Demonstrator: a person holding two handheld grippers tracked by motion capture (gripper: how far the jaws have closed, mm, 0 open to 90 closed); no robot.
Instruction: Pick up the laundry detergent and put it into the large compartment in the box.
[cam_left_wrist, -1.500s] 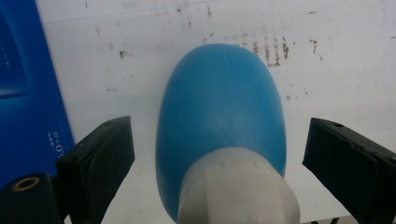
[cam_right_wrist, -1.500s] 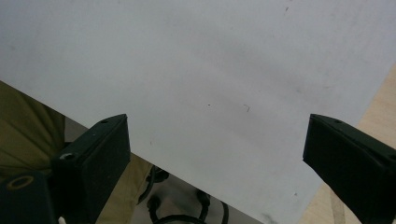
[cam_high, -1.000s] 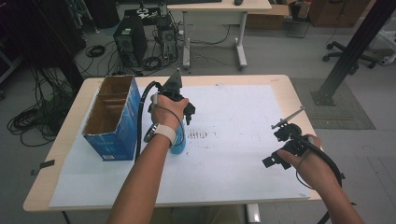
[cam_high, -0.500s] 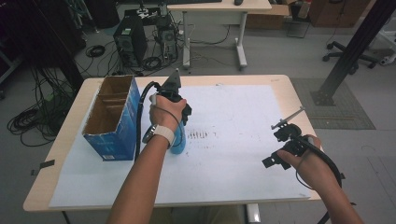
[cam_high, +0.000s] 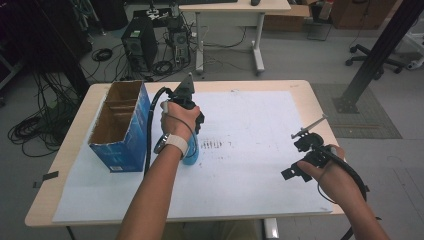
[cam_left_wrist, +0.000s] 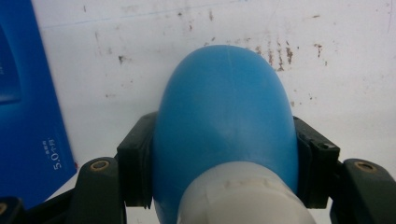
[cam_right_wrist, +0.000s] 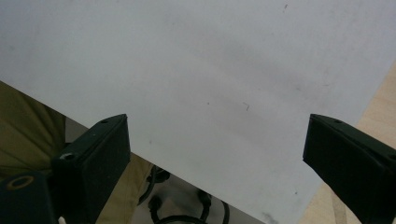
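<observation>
A blue bottle (cam_left_wrist: 224, 116) with a white cap (cam_left_wrist: 243, 196) sits between the jaws of my left gripper (cam_left_wrist: 224, 154), which is shut on its sides. From above, the bottle (cam_high: 190, 156) shows just under the person's left wrist, over the white paper near the table's middle left, and the left gripper (cam_high: 195, 132) points down at the sheet. My right gripper (cam_high: 295, 157) hovers near the front right of the table. Its jaws stand wide apart with nothing between them, and the right gripper (cam_right_wrist: 215, 154) looks down on the paper's edge.
An open-topped blue cardboard box (cam_high: 120, 125) stands to the left of the left hand, close to the bottle. A white paper sheet (cam_high: 250, 115) with dark smudges (cam_high: 212, 145) covers most of the wooden table (cam_high: 310, 95). Computers and cables lie on the floor behind.
</observation>
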